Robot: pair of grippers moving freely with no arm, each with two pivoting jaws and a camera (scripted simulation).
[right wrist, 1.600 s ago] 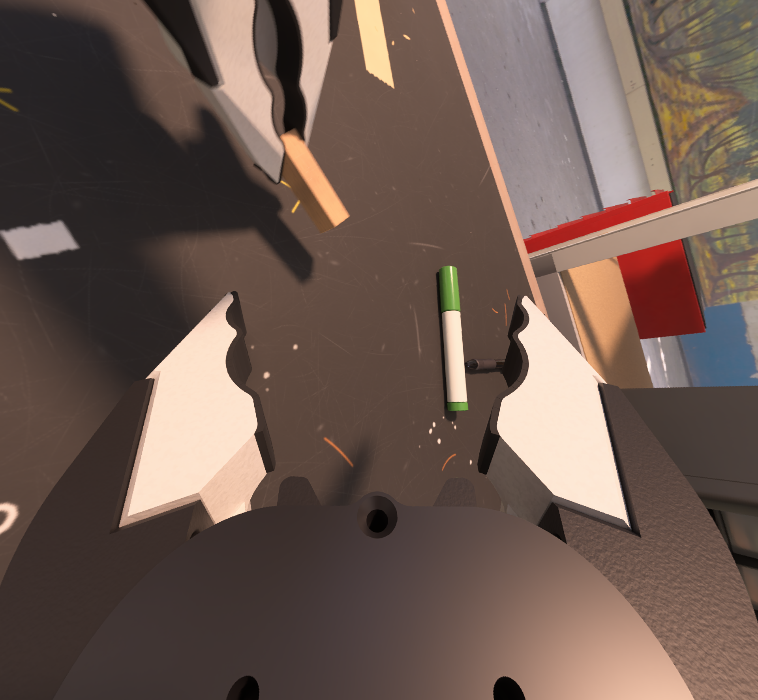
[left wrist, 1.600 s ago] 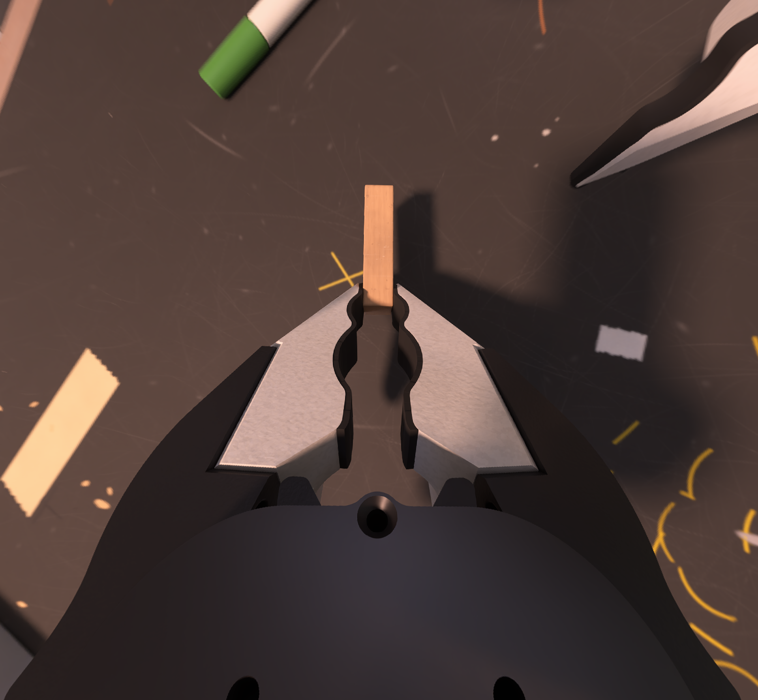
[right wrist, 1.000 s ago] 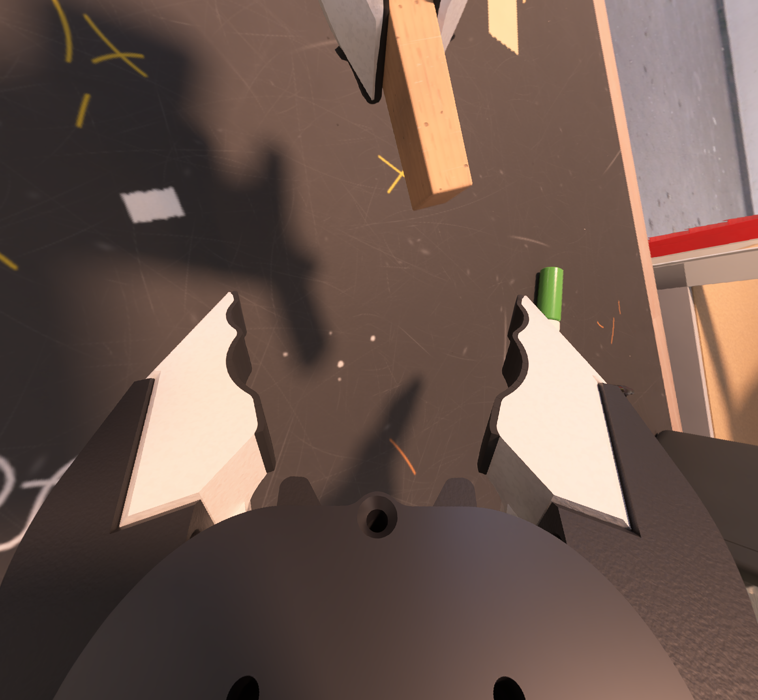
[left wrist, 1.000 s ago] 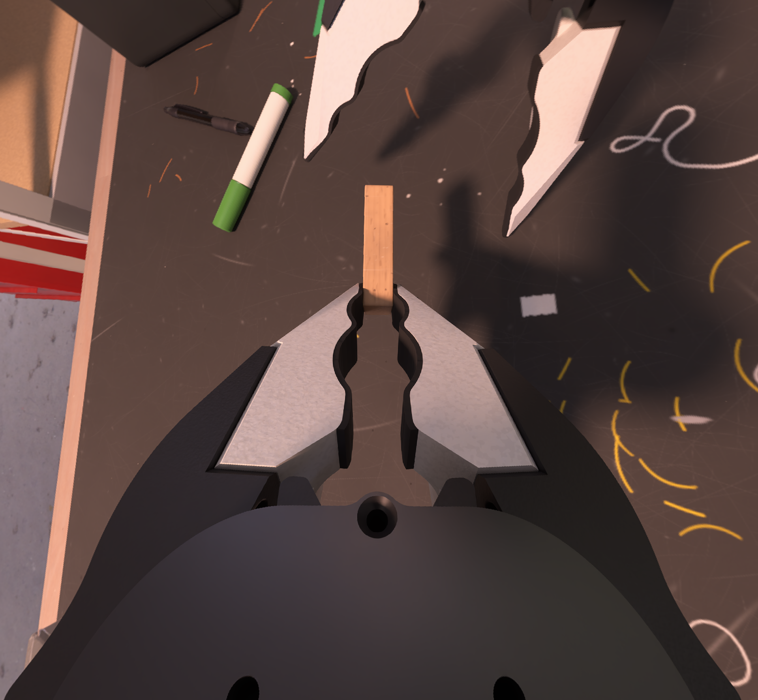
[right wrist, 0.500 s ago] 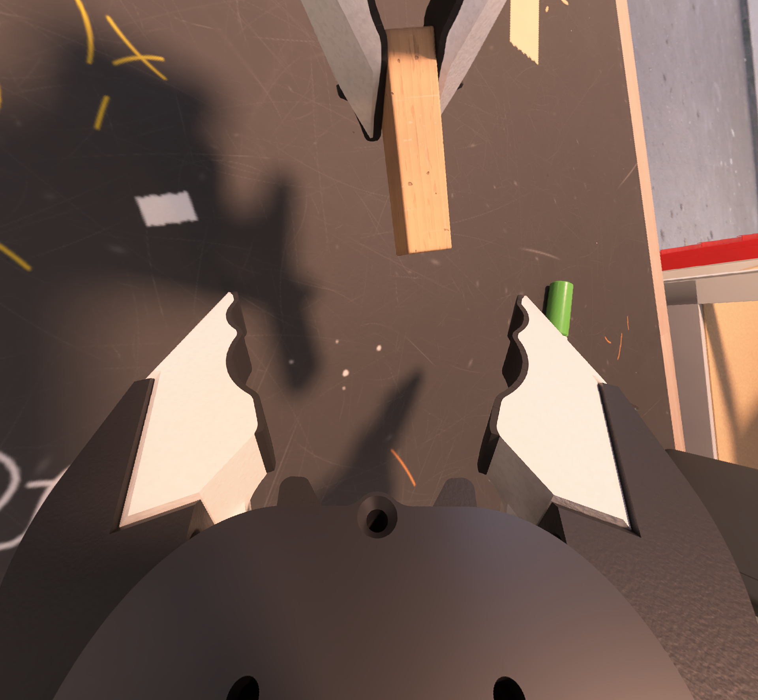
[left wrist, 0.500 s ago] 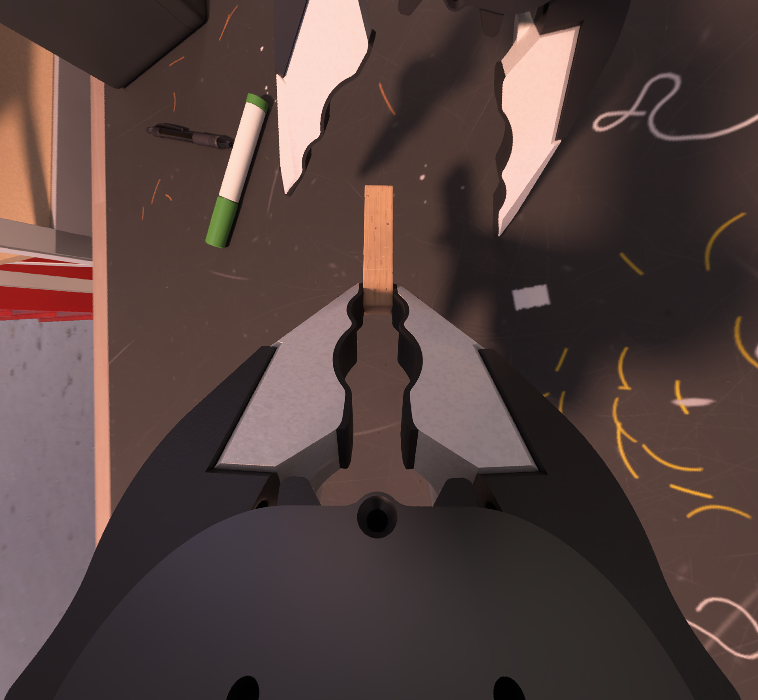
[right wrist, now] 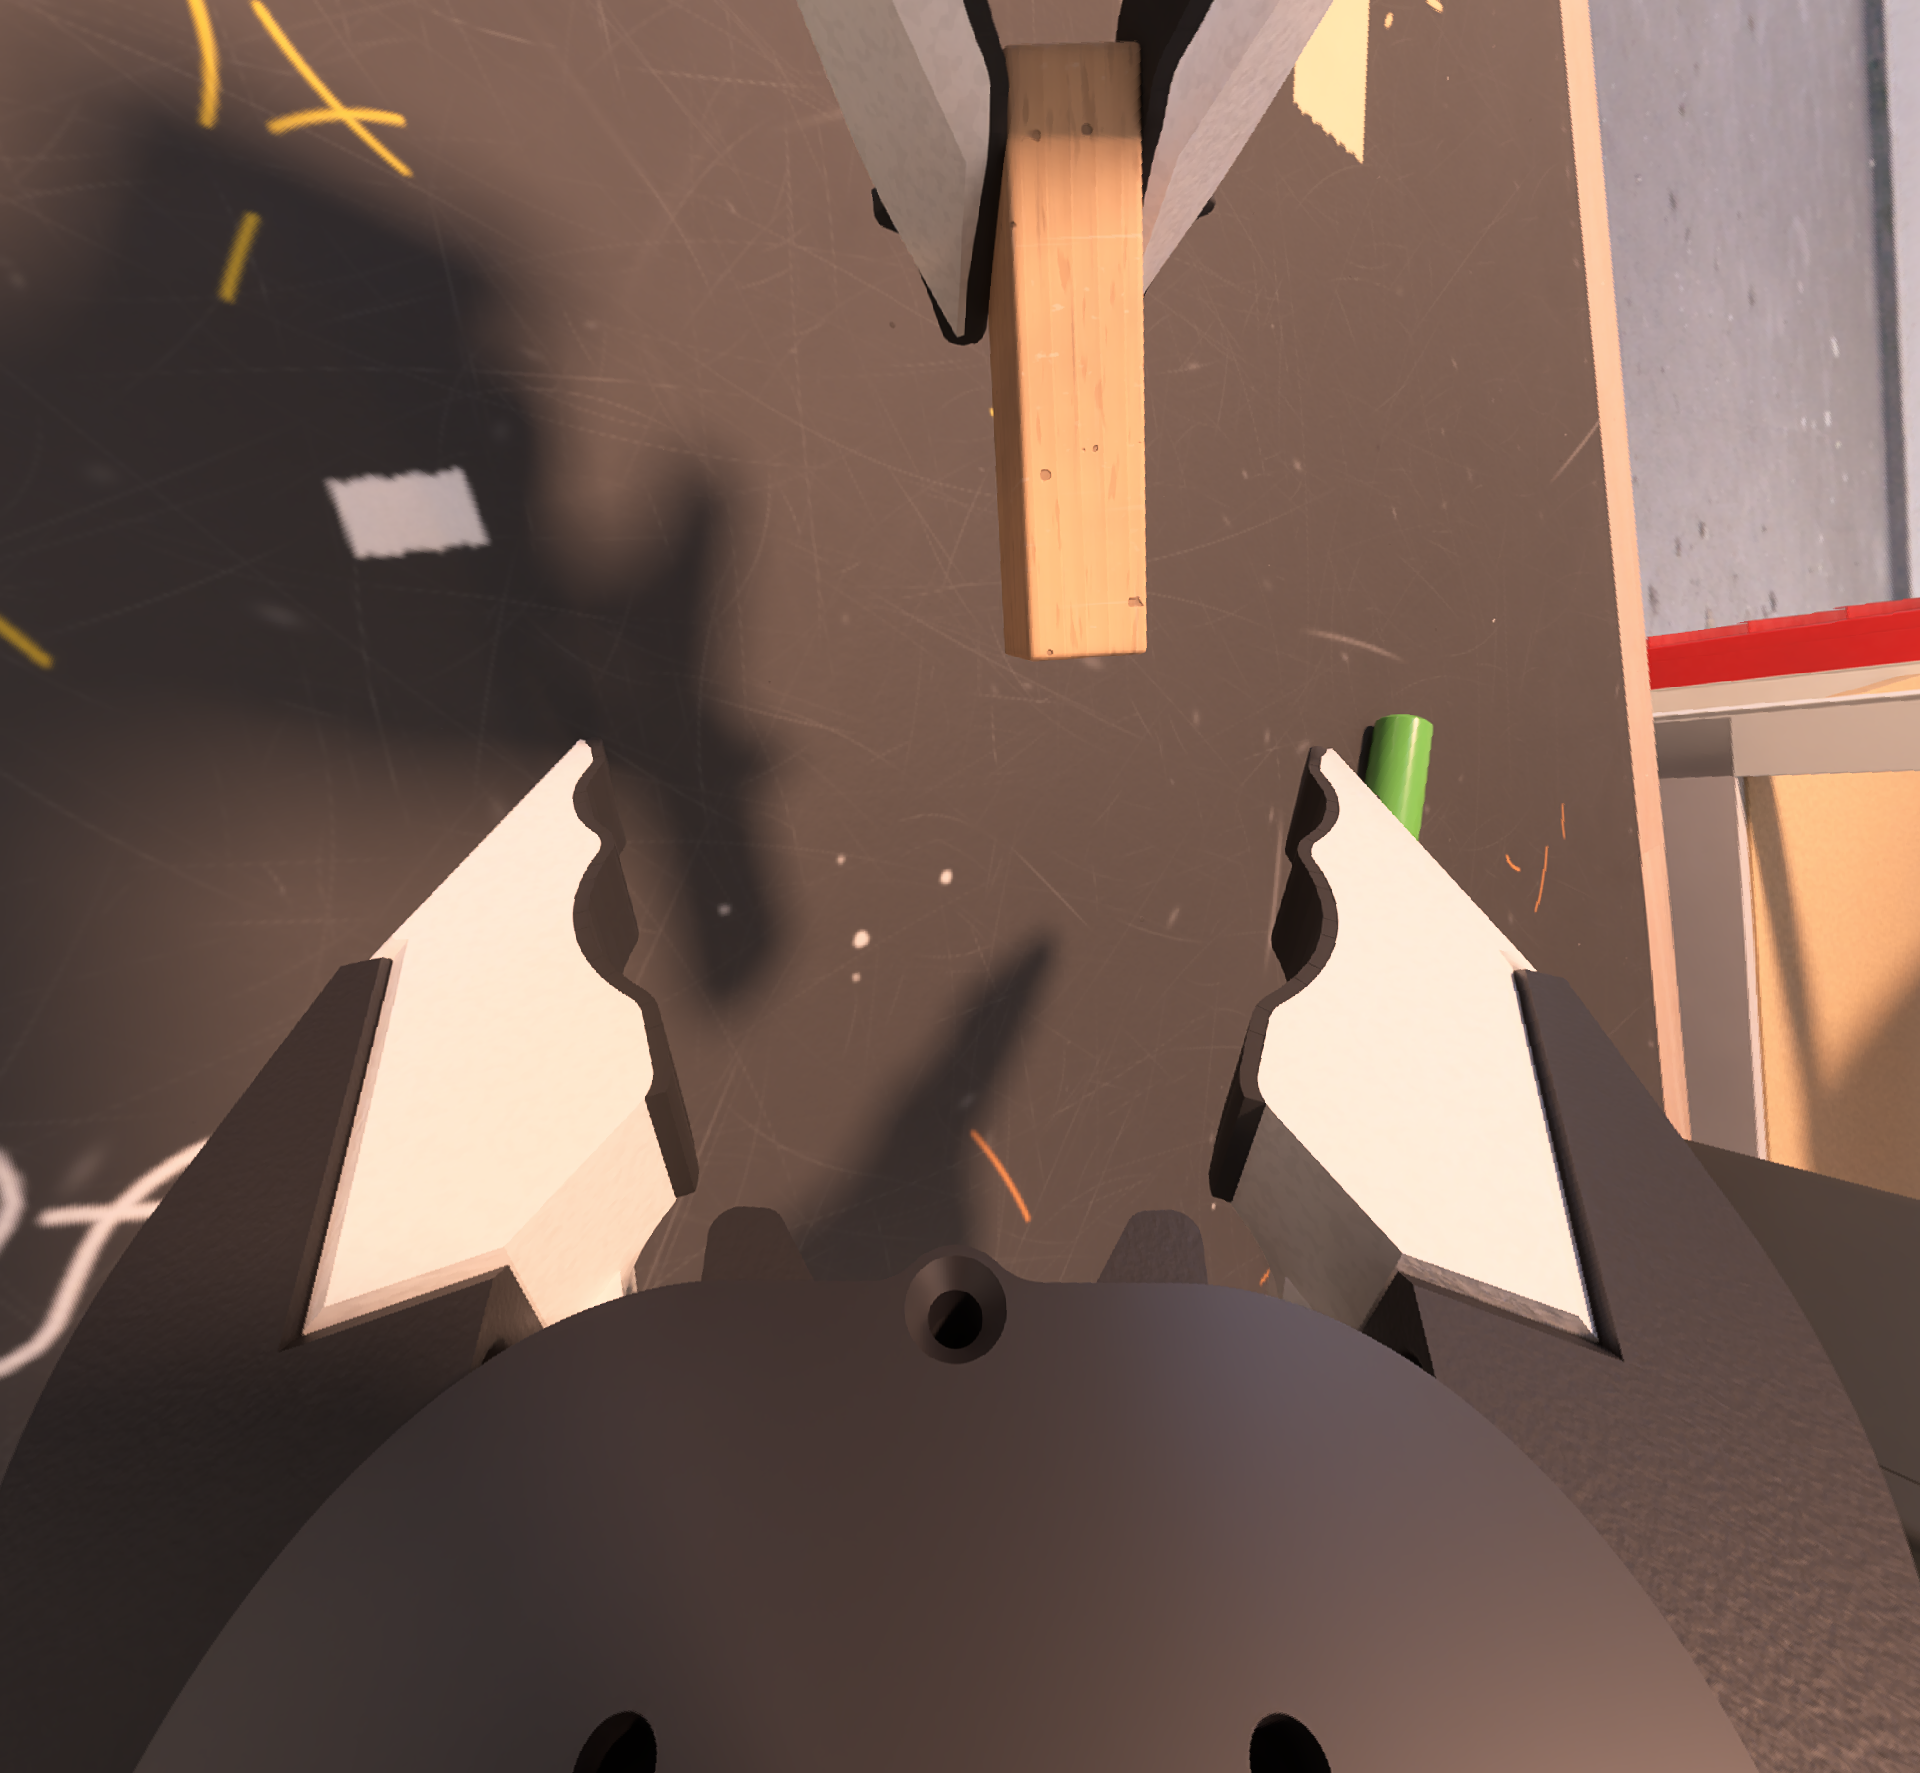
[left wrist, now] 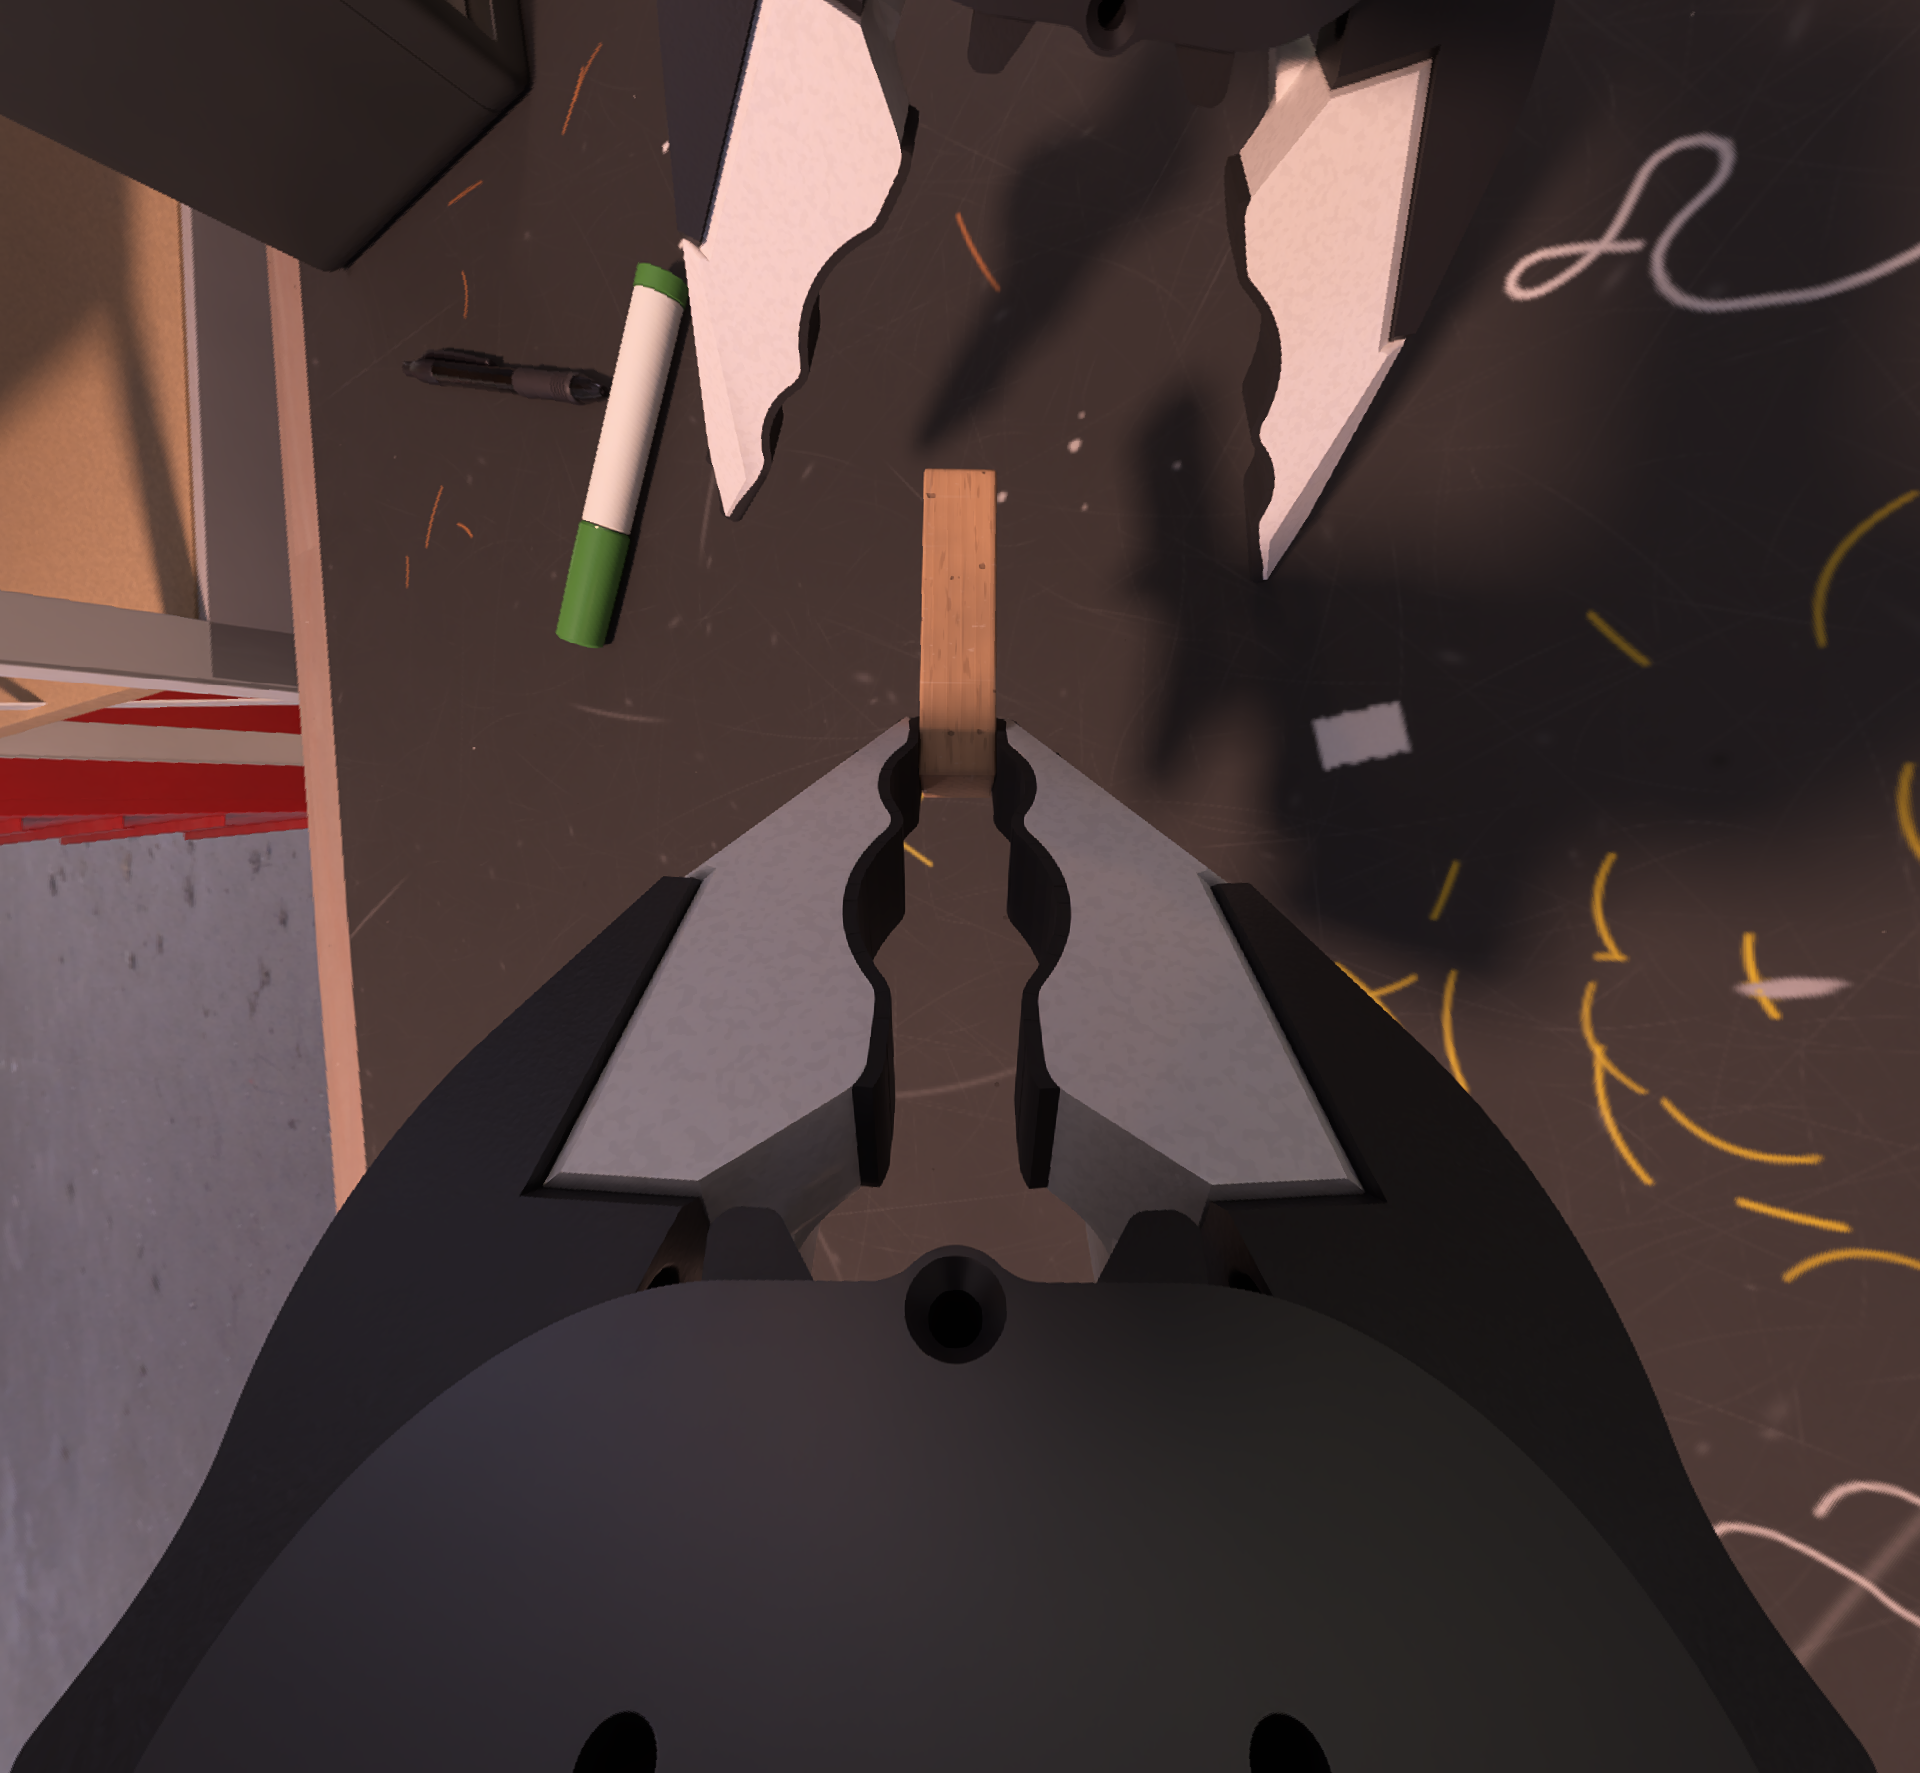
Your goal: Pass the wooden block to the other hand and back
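My left gripper (left wrist: 958, 736) is shut on one end of the wooden block (left wrist: 958, 611), a long pale bar that sticks straight out from its fingertips above the dark table. My right gripper (right wrist: 951, 757) is open and empty, facing the left one. In the right wrist view the block (right wrist: 1070, 435) points at me, its free end just beyond my fingertips and centred between them. In the left wrist view the right gripper (left wrist: 997, 539) hangs at the top, its white fingers (left wrist: 790, 269) either side of the block's far end, apart from it.
A green-capped white marker (left wrist: 621, 456) and a black pen (left wrist: 509, 376) lie on the dark table (left wrist: 1558, 580) left of the block. A dark box (left wrist: 260, 30) stands at the top left. The table's wooden edge (left wrist: 317, 684) runs along the left, with a red shelf (left wrist: 145, 767) beyond.
The two grippers have closed in on each other. The right gripper's open fingers now flank the block's free end, and the block has lined up straight toward it.
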